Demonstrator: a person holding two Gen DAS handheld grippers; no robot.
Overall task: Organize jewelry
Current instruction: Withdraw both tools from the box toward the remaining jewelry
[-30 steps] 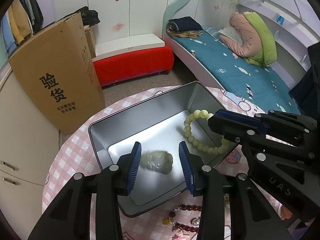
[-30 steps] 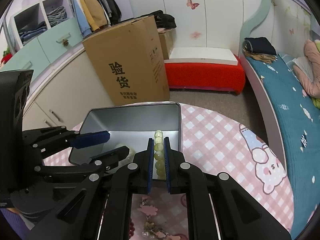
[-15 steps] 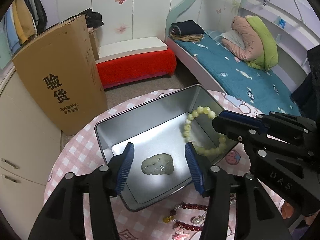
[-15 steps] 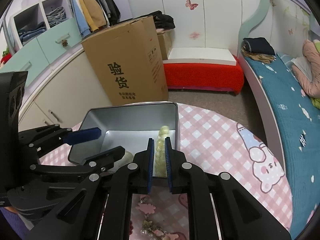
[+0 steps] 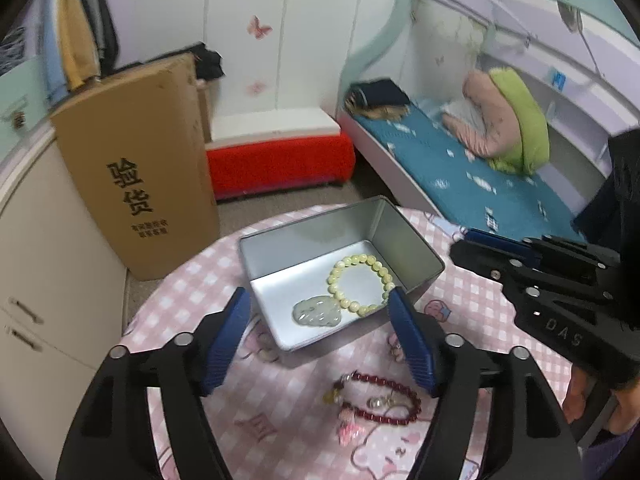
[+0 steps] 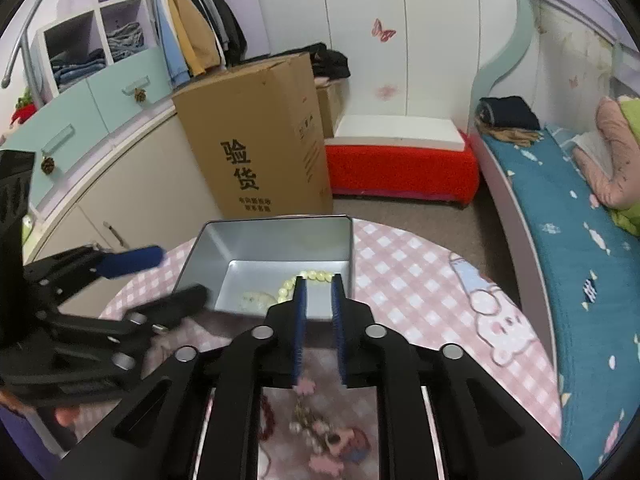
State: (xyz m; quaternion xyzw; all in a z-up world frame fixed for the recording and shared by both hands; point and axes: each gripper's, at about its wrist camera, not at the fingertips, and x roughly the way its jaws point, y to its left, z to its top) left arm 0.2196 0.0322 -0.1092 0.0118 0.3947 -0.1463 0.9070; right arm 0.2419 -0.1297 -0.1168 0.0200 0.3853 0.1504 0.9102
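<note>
A silver metal tin (image 5: 416, 248) stands open on the pink checked table; it also shows in the right wrist view (image 6: 276, 240). Inside lie a pale green jade pendant (image 5: 316, 312) and a yellow bead bracelet (image 5: 360, 280), the bracelet partly visible in the right wrist view (image 6: 308, 276). A dark red bead bracelet with charms (image 5: 376, 400) lies on the table in front of the tin. My left gripper (image 5: 320, 340) is open wide and empty, above the tin's near edge. My right gripper (image 6: 318, 308) is slightly open and empty, just short of the tin.
A large cardboard box (image 5: 136, 168) stands on the floor behind the table. A red bench (image 5: 276, 160) and a bed with a teal cover (image 5: 460, 172) lie beyond. Pink charms (image 6: 324, 452) lie on the table beneath my right gripper.
My right gripper let go of the yellow bracelet, which now lies in the tin, and opened slightly. Both grippers pulled back from the tin. My left gripper opened wider.
</note>
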